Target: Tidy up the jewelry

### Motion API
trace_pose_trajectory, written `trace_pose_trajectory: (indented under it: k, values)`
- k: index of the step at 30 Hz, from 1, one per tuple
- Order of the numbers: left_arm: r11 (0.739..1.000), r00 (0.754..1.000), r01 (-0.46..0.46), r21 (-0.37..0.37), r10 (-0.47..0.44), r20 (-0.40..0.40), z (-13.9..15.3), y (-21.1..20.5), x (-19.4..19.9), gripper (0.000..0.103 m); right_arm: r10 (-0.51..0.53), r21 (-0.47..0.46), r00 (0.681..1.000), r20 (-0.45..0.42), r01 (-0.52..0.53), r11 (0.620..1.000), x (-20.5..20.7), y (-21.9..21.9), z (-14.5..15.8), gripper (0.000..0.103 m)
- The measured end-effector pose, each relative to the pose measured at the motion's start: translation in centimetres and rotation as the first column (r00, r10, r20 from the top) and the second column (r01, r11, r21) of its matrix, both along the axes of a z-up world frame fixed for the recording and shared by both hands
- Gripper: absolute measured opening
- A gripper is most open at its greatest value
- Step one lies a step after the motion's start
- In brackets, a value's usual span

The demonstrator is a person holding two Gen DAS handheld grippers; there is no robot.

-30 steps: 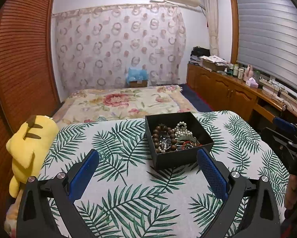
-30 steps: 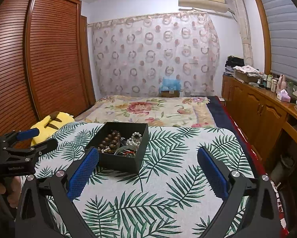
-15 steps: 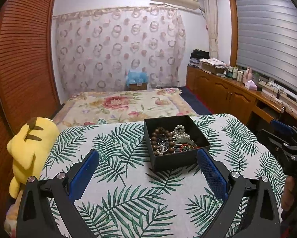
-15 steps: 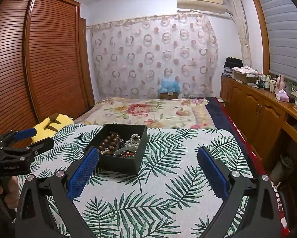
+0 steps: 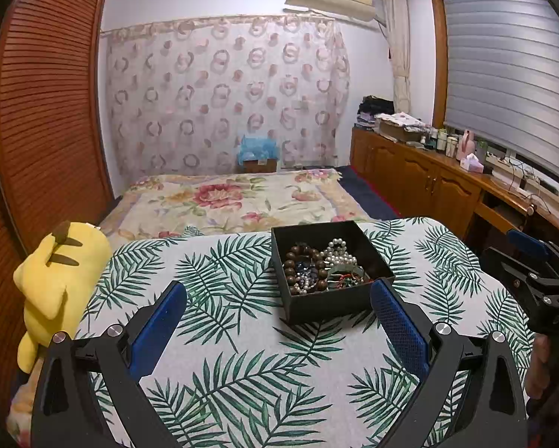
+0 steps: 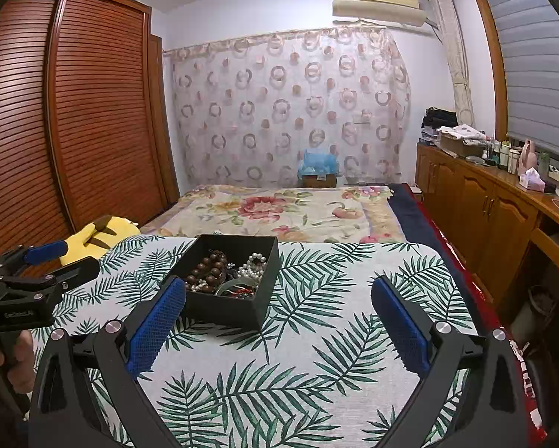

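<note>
A small black box (image 5: 331,300) stood on a table covered with a palm-leaf cloth (image 5: 242,354), and it held the jewelry: a bracelet of dark brown wooden beads (image 5: 298,261), a strand of white pearls (image 5: 339,252) and a tangle of smaller pieces with green and red parts (image 5: 345,276), all lying together in the one compartment. In the left wrist view the left gripper (image 5: 277,313) was held above the cloth on the near side of the box, its blue-padded fingers (image 5: 160,326) spread wide with nothing between them; the box lay ahead and toward the right finger, whose tip overlapped the box's near right corner in the picture, though contact could not be judged. In the right wrist view the right gripper (image 6: 277,313) was likewise spread and empty, with the box ahead and to its left, just behind the tip of the left finger. Each gripper appeared at the edge of the other's view, gripped by a hand (image 6: 6,358). A yellow plush toy (image 5: 59,276) lay at the table's left edge, and a bed with a floral cover (image 5: 234,201) stood beyond the table.
</note>
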State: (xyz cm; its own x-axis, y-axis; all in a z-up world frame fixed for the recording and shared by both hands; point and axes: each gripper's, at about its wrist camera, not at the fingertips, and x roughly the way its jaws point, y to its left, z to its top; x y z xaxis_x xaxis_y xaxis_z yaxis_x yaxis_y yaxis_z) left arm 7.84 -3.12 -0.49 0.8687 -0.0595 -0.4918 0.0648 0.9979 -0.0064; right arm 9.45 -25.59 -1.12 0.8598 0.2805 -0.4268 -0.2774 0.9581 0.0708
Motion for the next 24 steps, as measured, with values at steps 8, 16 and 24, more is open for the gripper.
trace_pose_trajectory:
  k: [8, 16, 24]
  values:
    - [1.000, 1.000, -0.001, 0.000, 0.001, 0.000, -0.01, -0.02, -0.03, 0.095, 0.000, 0.001, 1.000, 0.001, 0.000, 1.000, 0.00, -0.02, -0.04, 0.100]
    - [1.000, 1.000, -0.001, -0.001, 0.001, 0.000, -0.09, 0.07, -0.04, 0.095, -0.001, 0.002, 1.000, 0.004, 0.001, 1.000, 0.01, 0.05, 0.07, 0.100]
    - [1.000, 1.000, 0.000, 0.000, 0.000, 0.001, -0.10, -0.02, -0.06, 0.095, -0.001, 0.003, 1.000, 0.004, 0.001, 1.000, 0.01, 0.02, 0.01, 0.100]
